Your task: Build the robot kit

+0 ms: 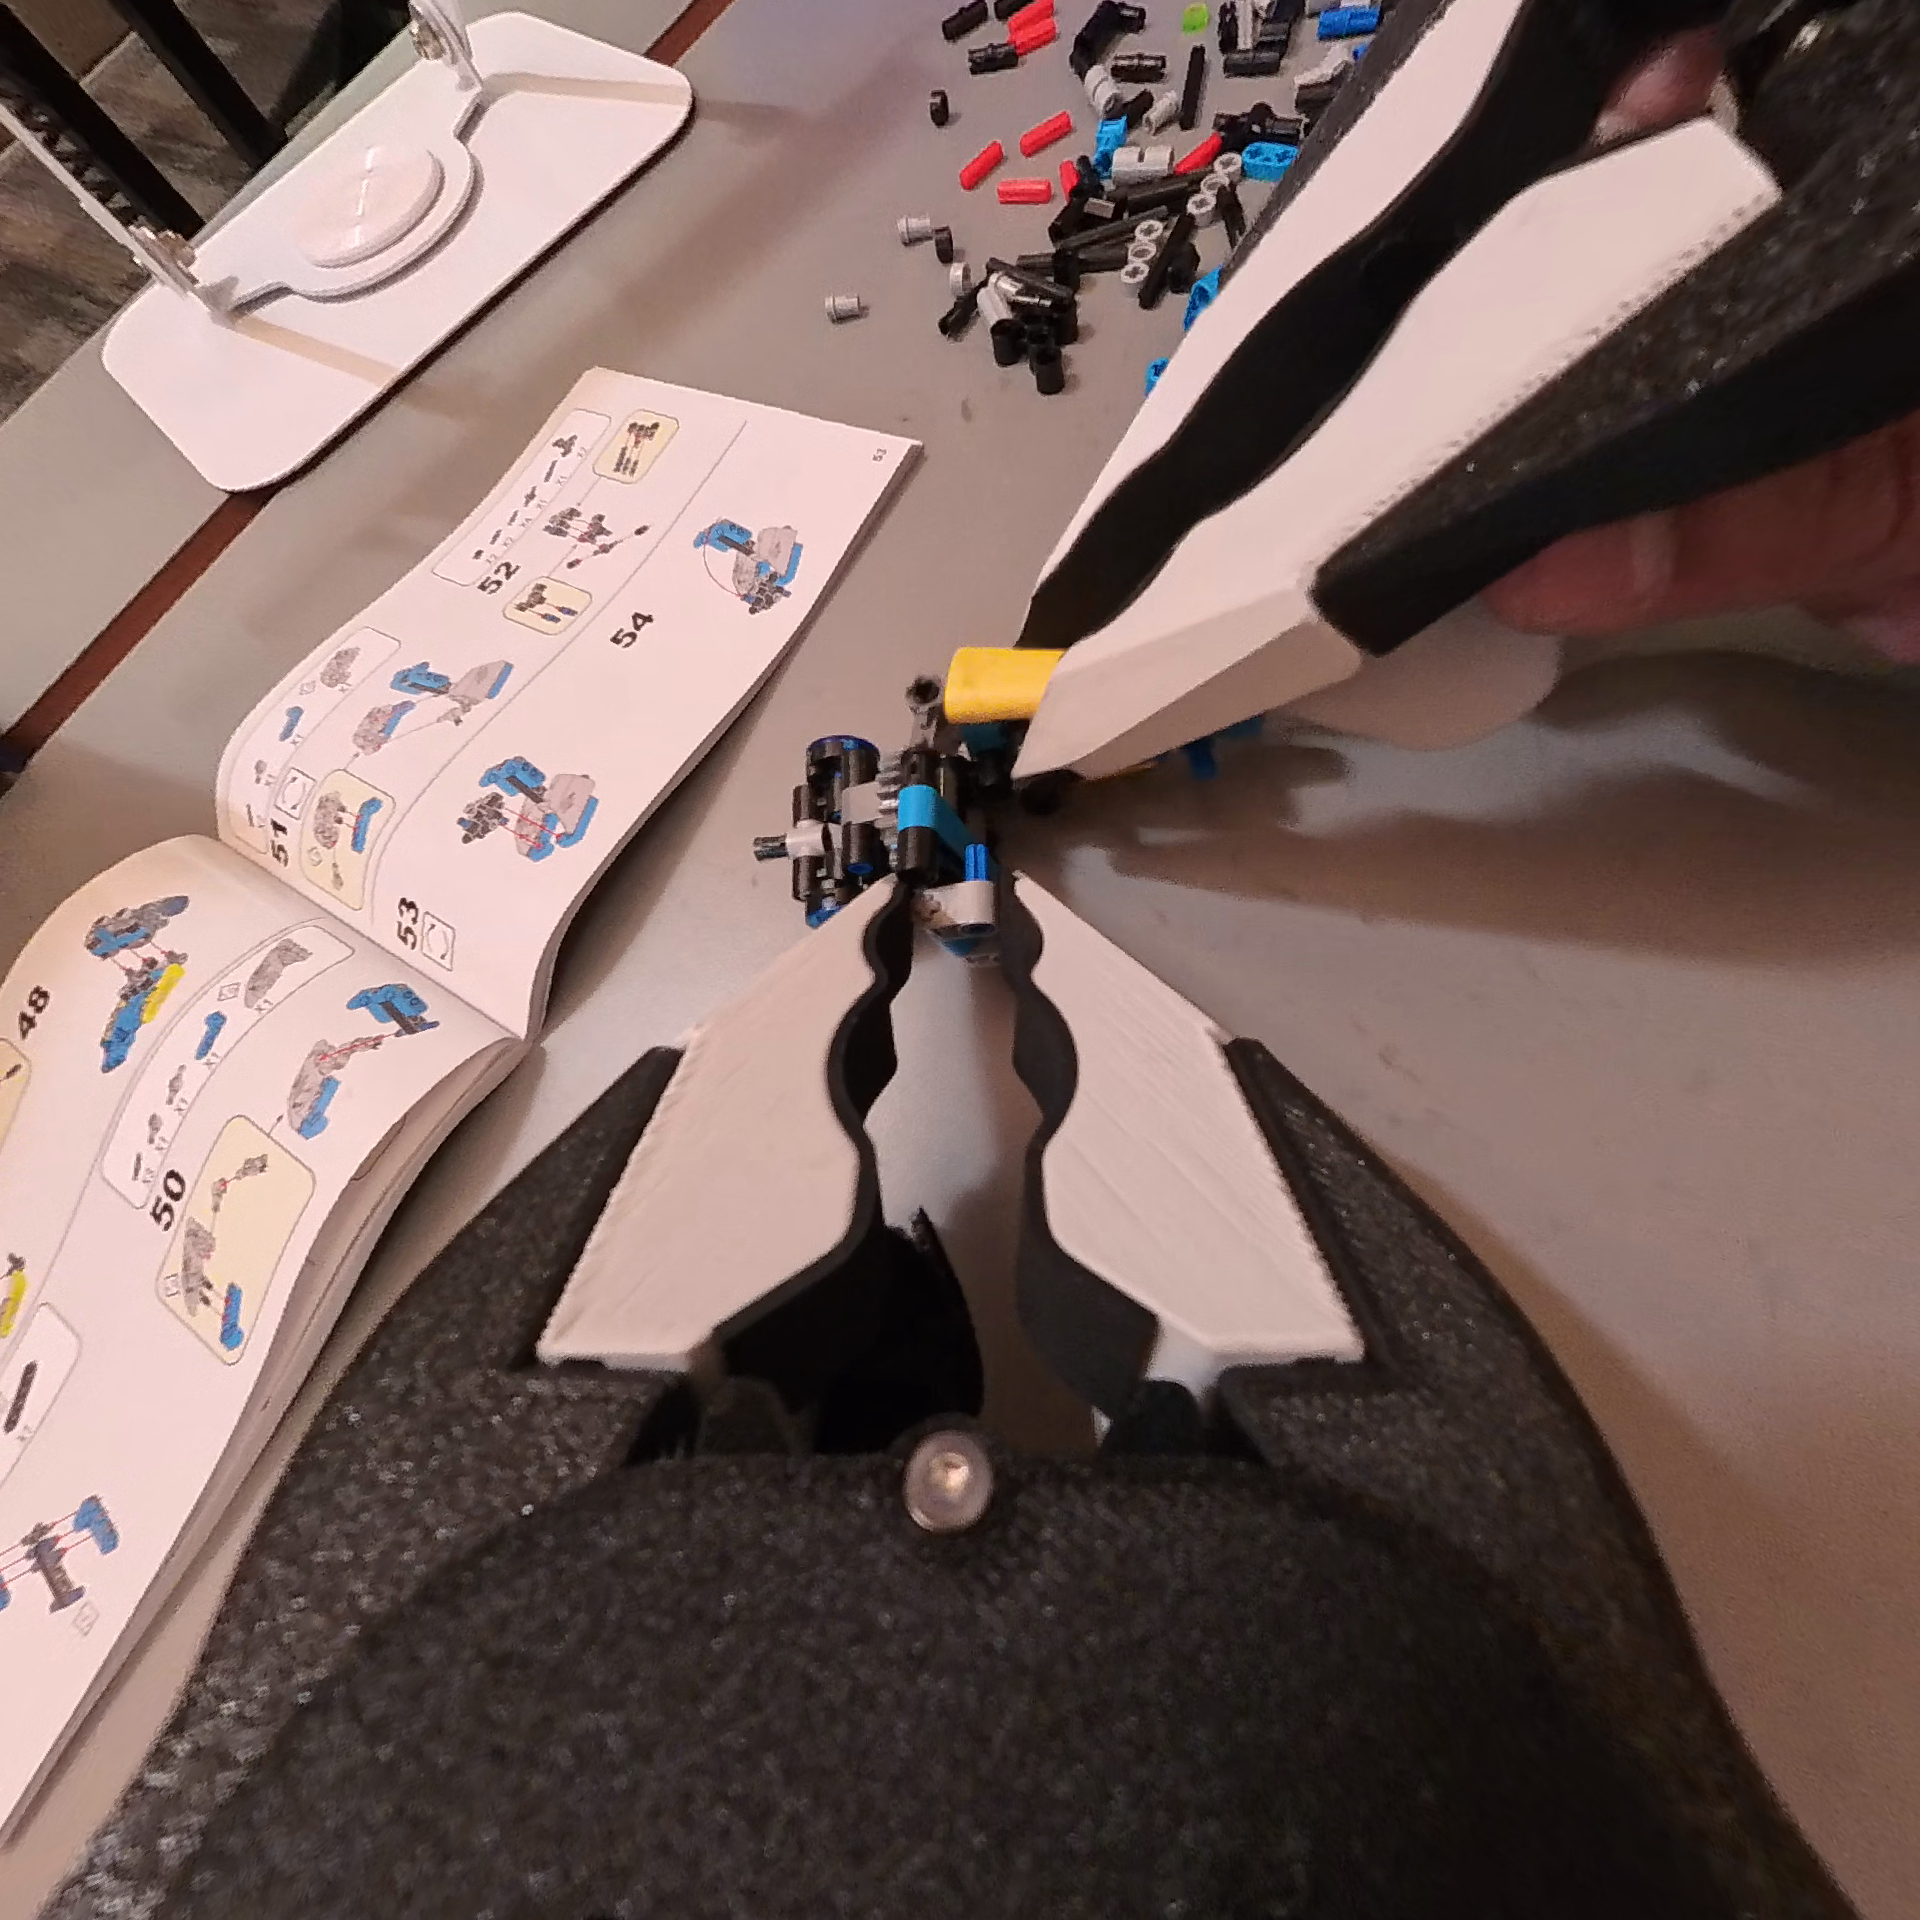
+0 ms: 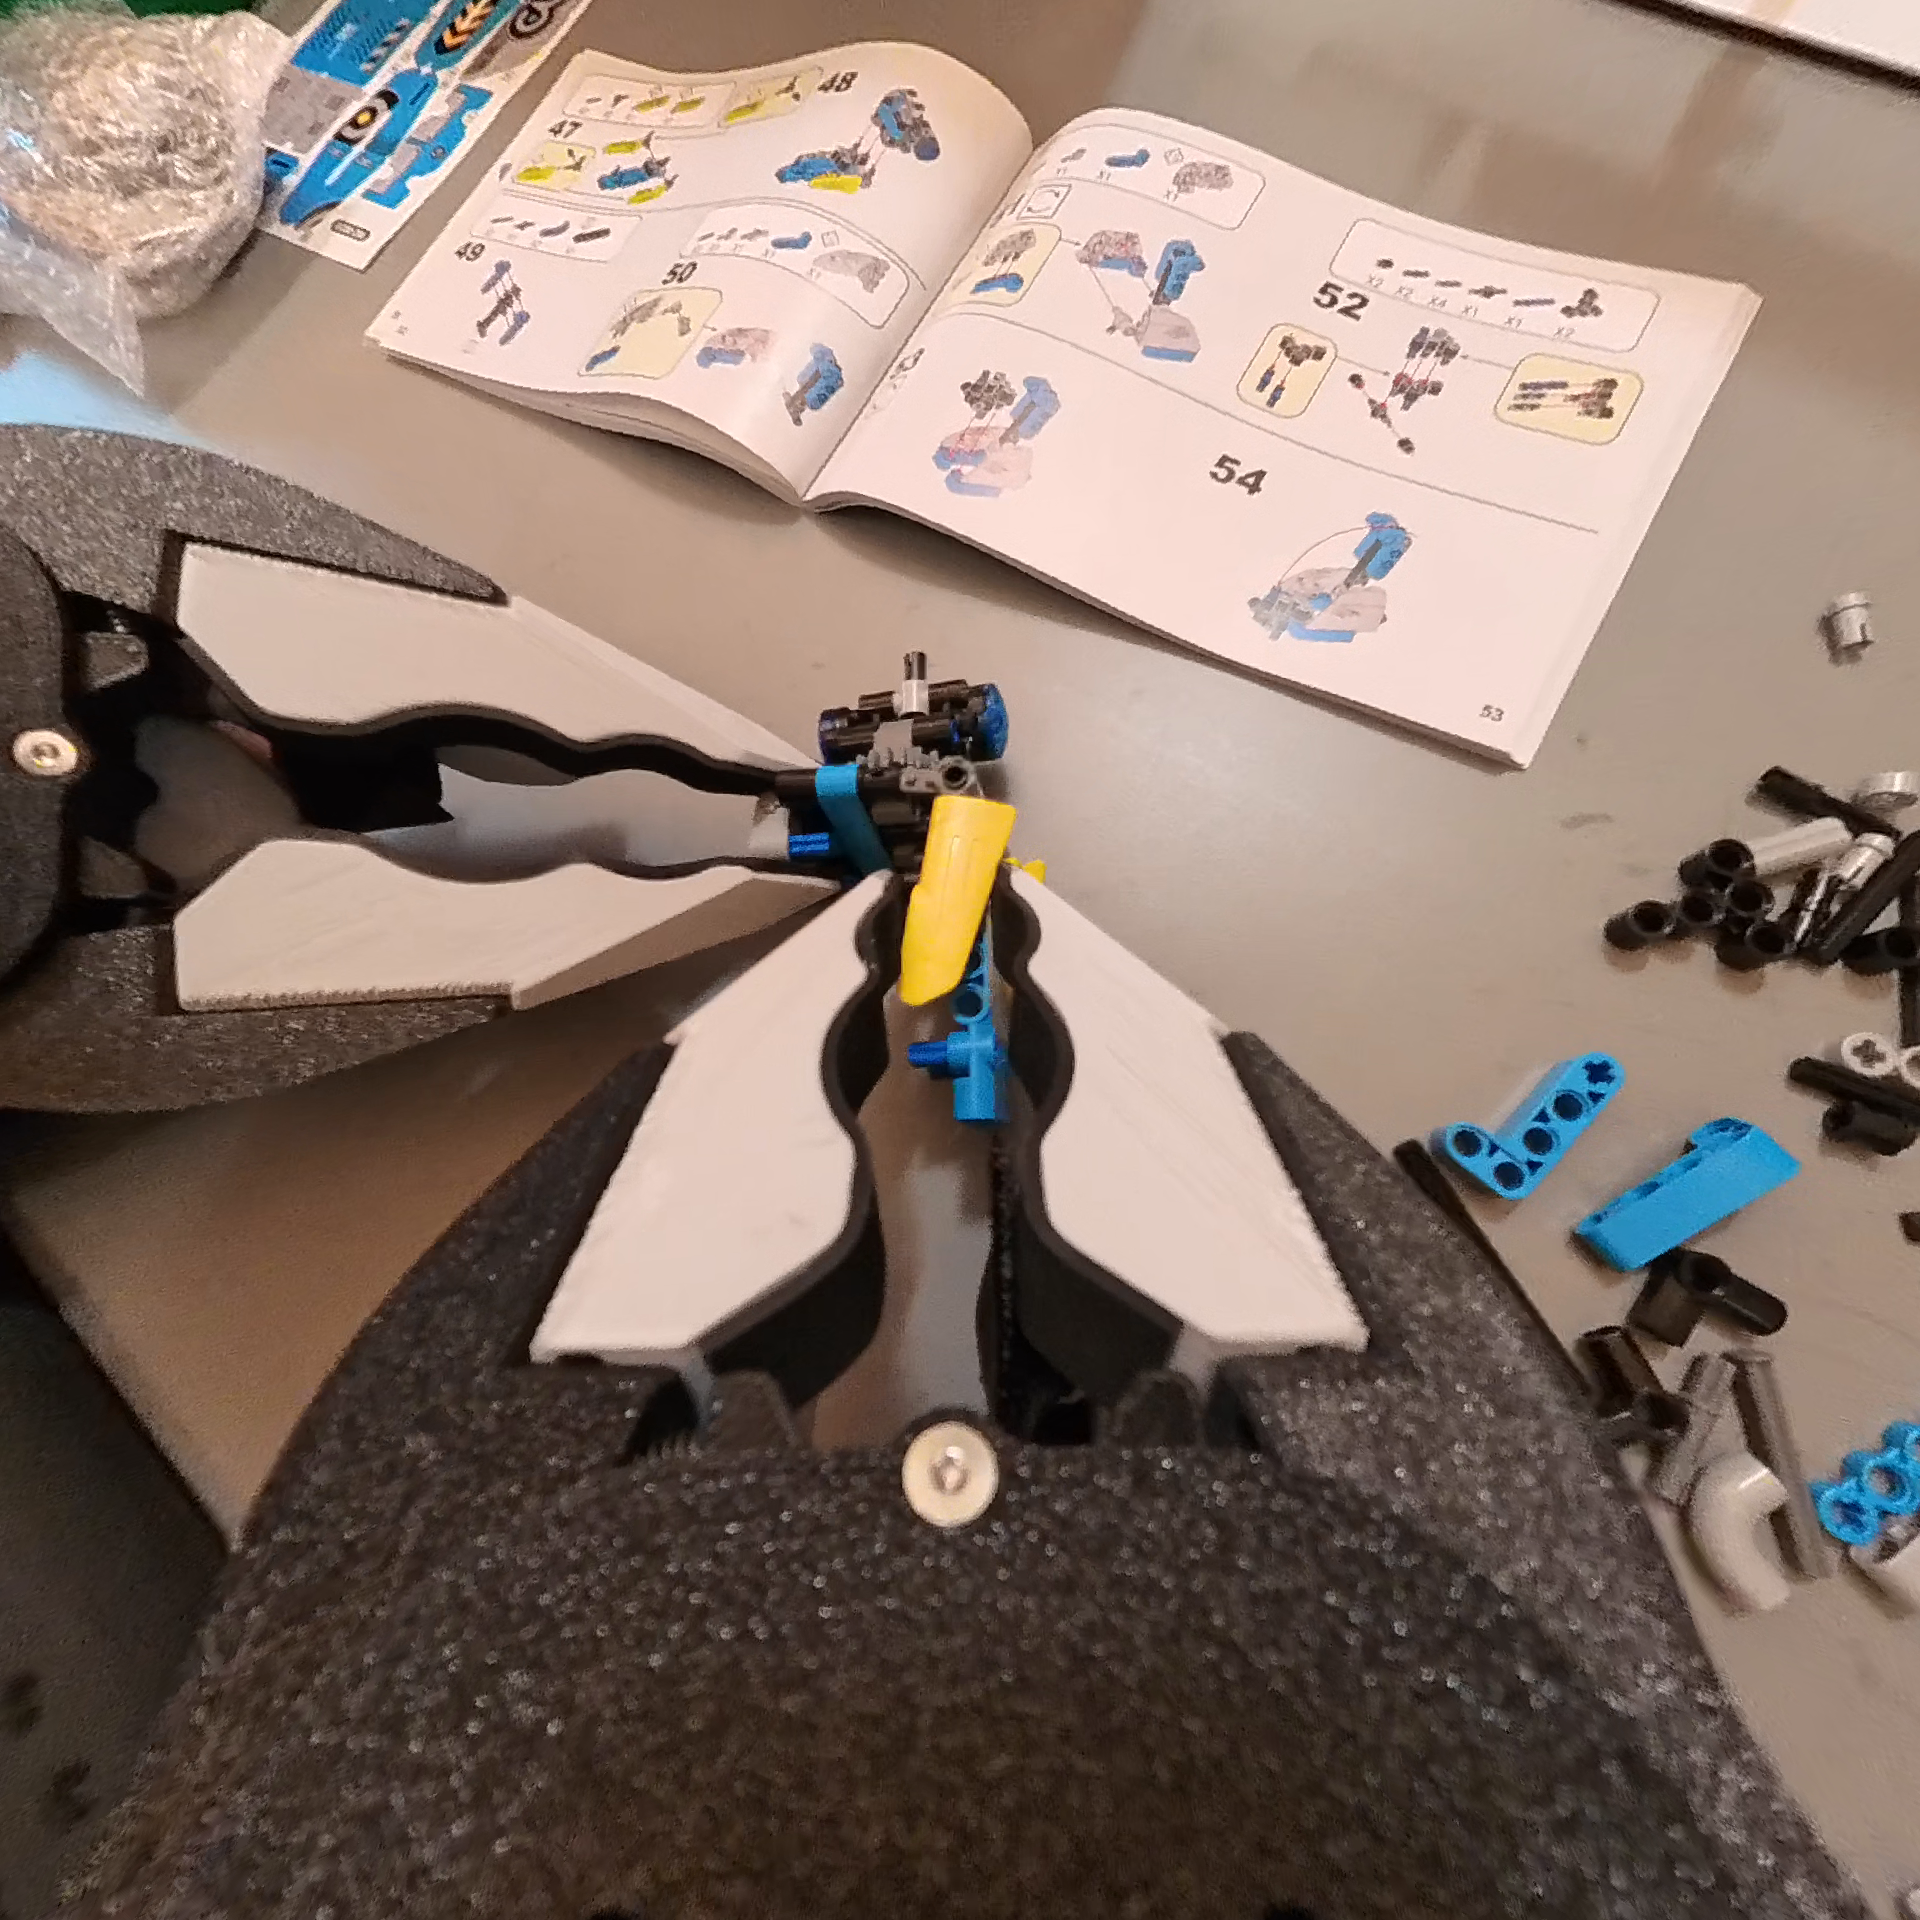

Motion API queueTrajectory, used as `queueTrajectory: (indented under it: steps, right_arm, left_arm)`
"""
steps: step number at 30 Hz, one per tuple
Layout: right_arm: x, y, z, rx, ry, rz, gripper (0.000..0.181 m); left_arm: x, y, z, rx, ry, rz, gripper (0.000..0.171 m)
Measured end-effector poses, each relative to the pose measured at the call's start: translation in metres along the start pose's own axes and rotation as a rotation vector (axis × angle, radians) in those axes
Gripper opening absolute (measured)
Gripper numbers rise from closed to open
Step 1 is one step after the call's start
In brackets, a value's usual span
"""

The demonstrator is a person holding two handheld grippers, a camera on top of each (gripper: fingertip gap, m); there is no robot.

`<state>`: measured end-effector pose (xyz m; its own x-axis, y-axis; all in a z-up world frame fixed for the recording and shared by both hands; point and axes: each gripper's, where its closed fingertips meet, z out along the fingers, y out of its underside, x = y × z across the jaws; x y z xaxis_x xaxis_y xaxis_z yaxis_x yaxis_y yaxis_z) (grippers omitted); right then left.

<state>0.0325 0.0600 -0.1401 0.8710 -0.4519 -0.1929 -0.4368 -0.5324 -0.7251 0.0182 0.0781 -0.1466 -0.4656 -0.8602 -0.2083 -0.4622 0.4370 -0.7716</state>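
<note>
Grippers meet over one small brick assembly [image 1: 894, 821] held just above the grey table [image 1: 1455, 1039], near the open instruction booklet [image 1: 582, 644]. Left gripper [image 1: 951, 899] has its fingers closed to a narrow gap, pinching the black-and-blue end of the assembly at the tips. Right gripper [image 2: 940, 883] comes in from the far side, fingers likewise drawn in, clamping the yellow panel [image 2: 951, 894] and the blue beam [image 2: 977, 1060] behind it. Both grips sit at the very fingertips, so hold looks shallow. Judgement: any push or twist between the two halves should run along the pin axis, left side kept steady as the anchor, pressure light enough not to pop the yellow piece loose. Loose pins and beams [image 2: 1756, 904] lie in a scatter well apart to the right; white stand base [image 1: 395, 239] sits beyond the booklet.
</note>
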Motion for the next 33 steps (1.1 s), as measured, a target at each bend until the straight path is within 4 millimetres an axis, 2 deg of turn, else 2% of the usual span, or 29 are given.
queueTrajectory:
  steps: [8, 13, 21, 27, 33]
  right_arm:
    - [0.0, 0.001, -0.001, -0.051, -0.041, 0.053, 0.016]
    - [-0.001, 0.0, -0.001, -0.082, -0.054, -0.09, 0.017]
    - [-0.007, 0.0, -0.002, -0.056, -0.148, -0.083, 0.021]
    - [-0.003, 0.006, 0.006, -0.083, -0.142, -0.106, 0.025]
    - [0.0, 0.009, 0.009, -0.109, -0.094, -0.145, 0.02]
  left_arm:
    - [0.0, 0.0, 0.0, -0.002, -0.01, -0.009, 0.016]
    - [0.0, 0.0, 0.0, 0.01, 0.006, 0.019, 0.015]
    - [-0.001, 0.0, 0.0, 0.011, 0.023, 0.001, 0.015]
    - [0.0, -0.001, 0.001, 0.021, 0.036, 0.048, 0.015]
    - [0.001, -0.002, 0.002, 0.017, 0.024, 0.052, 0.015]
